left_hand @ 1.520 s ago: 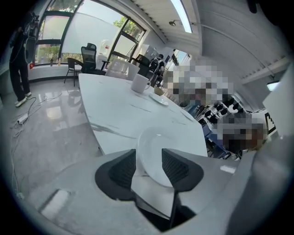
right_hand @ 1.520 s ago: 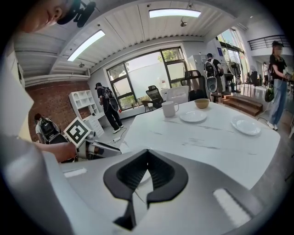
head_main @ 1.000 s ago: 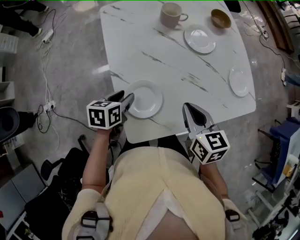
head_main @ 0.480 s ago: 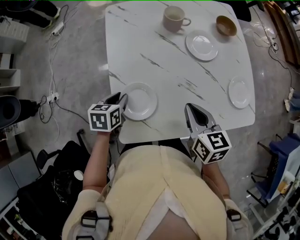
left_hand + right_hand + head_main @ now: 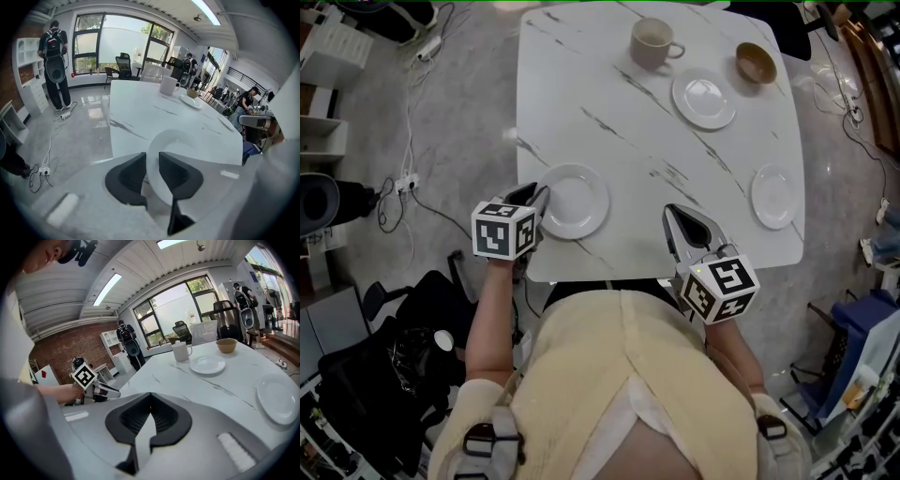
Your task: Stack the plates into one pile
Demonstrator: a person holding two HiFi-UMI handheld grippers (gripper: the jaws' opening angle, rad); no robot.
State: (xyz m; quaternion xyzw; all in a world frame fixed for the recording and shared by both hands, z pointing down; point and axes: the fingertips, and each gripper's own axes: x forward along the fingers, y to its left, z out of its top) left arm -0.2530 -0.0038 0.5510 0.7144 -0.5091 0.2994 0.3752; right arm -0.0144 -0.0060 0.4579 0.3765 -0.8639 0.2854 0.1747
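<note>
Three white plates lie apart on the marble table (image 5: pixel 609 141): a near plate (image 5: pixel 574 201) at the front left, a far plate (image 5: pixel 703 100), and a right plate (image 5: pixel 773 197). My left gripper (image 5: pixel 540 200) is at the near plate's left rim. Its jaws have just been closing, and in the left gripper view the rim of that plate (image 5: pixel 174 139) sits pinched between the pads of the left gripper (image 5: pixel 151 157). My right gripper (image 5: pixel 679 225) hangs over the table's front edge, shut and empty; the right gripper view shows the right gripper (image 5: pixel 150 398) the same.
A beige cup (image 5: pixel 654 42) and a brown bowl (image 5: pixel 756 63) stand at the far side beside the far plate. Cables and a power strip (image 5: pixel 405 183) lie on the floor to the left. Chairs and people are in the background.
The left gripper's jaws have narrowed onto the near plate's left rim. The right gripper stays shut and has shifted a little. The head camera has tilted slightly.
</note>
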